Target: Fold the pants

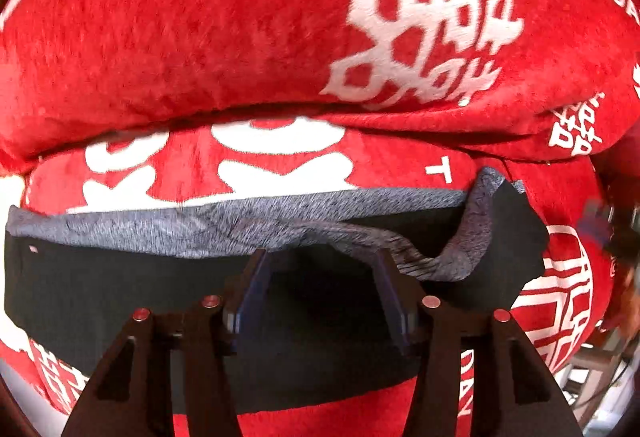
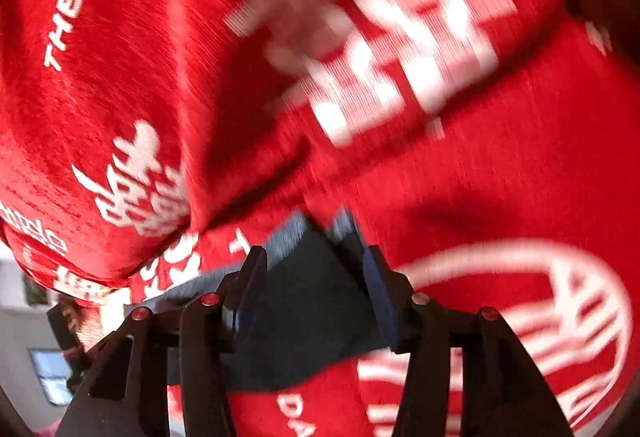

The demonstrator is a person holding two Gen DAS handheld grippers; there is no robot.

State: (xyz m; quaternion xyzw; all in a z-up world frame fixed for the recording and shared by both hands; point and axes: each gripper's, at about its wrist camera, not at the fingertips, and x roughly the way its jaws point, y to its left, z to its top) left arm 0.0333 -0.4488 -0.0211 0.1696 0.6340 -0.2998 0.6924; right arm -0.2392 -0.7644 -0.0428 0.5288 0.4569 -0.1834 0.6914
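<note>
Step in hand, as judged from the two wrist views: a fold of the pants [image 1: 120, 277] is being set up or finished, with both tools working over the dark garment as it is lying on the red blanket [image 1: 180, 37] with white printed characters. In the left wrist view the pants are stretching as a wide dark band across the lower half of the picture, a grey inner lining showing along the far edge and one flap curling up and over at the right end. The left gripper [image 1: 320, 269] is standing with its fingers well apart, the tips poised at the grey edge; nothing is pinched between them, and whether the tips are pressing on the cloth or hovering just above it cannot be told. In the right wrist view, which is motion-blurred, the right gripper [image 2: 316, 269] is likewise standing wide, with a pointed dark corner of the pants [image 2: 312, 301] lying in the gap between the fingers, grey lining peeking out just beyond; the fingers are not closed on it, and contact cannot be confirmed through the blur. Judgement on the next move: each tool is needing to close on an edge or corner of the garment, the curled flap at the right end wanting flattening first, then both are needing to carry the cloth over together so the layers meet squarely without the soft blanket bunching underneath.
</note>
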